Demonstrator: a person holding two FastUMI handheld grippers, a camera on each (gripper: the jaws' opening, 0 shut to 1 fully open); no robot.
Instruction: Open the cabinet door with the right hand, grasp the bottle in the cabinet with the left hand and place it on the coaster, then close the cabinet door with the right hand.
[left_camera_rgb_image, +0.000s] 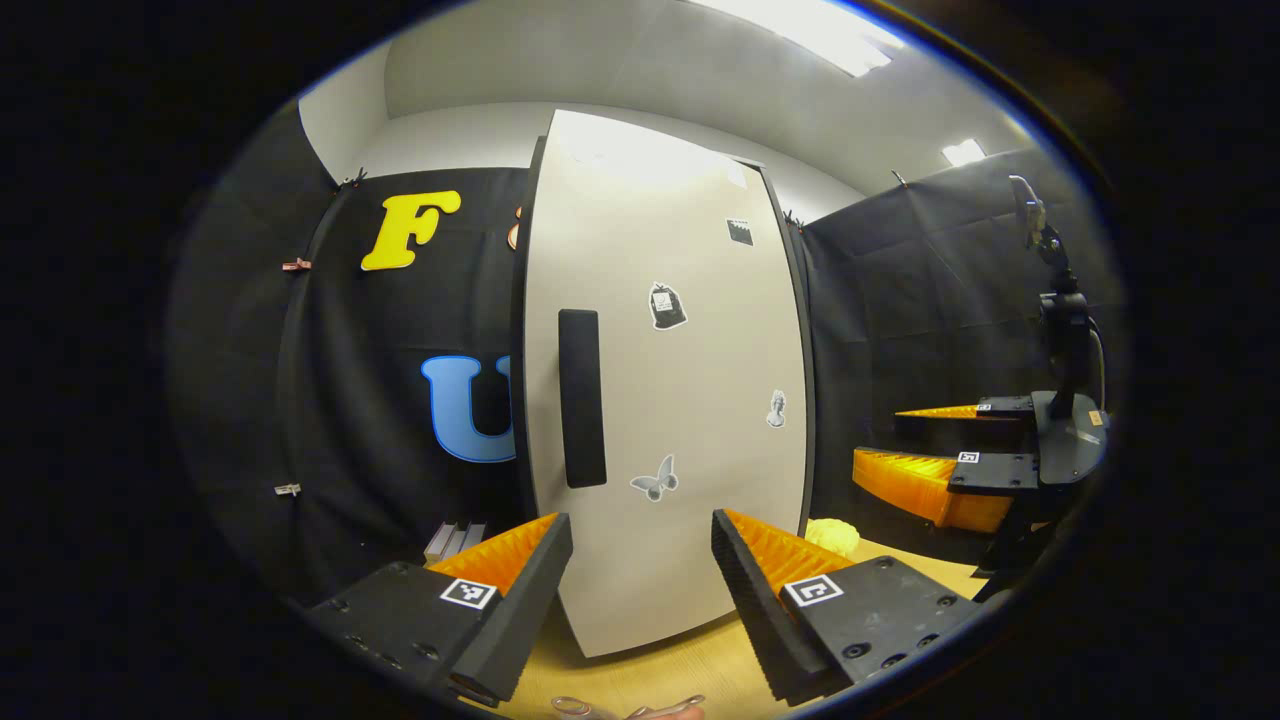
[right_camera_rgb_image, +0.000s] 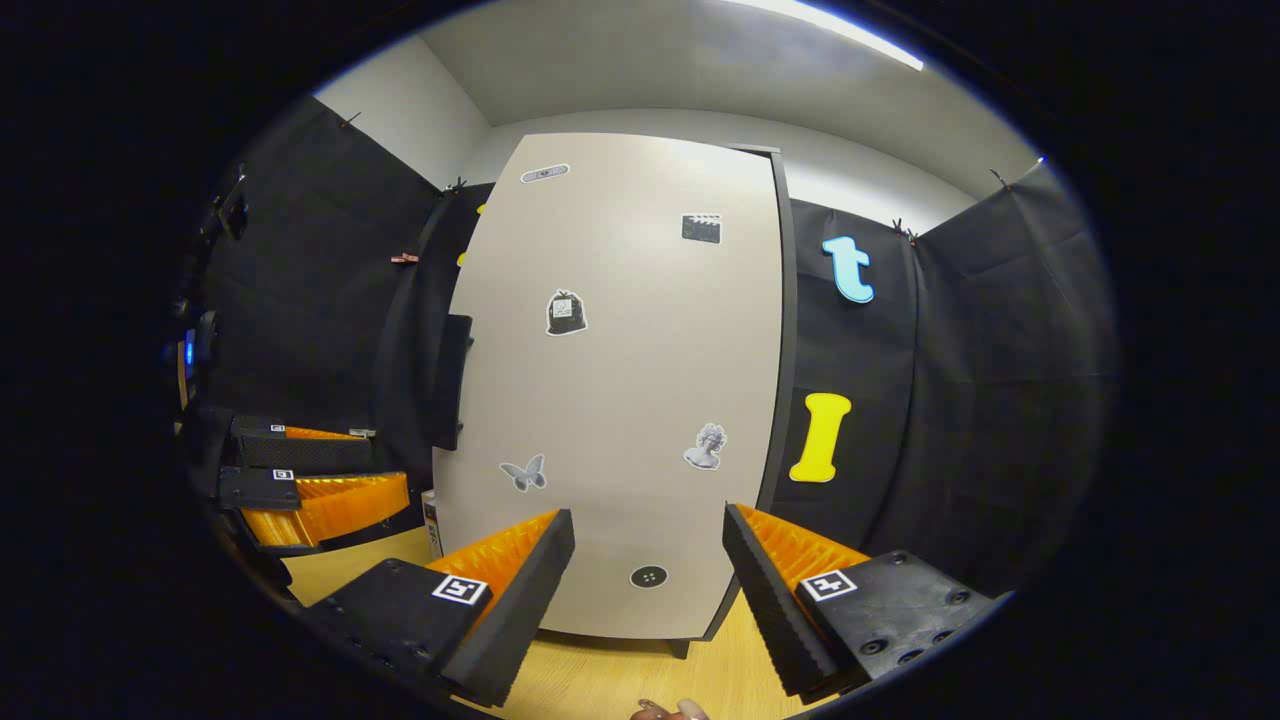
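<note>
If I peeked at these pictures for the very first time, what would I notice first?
Probably the tall pale cabinet door, shut and standing in the middle on the wooden table, with little stickers such as a butterfly low on the door. Next, its dark handle, a long upright bar on the door's left side. Both the left gripper and the right gripper are open in front of it, holding nothing.

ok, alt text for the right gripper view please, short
A closed pale cabinet door dotted with small stickers stands straight ahead, its dark handle on the left edge. The right claw is open and empty in front of it, above a wooden tabletop. The left claw, also open, sits at far left.
</note>
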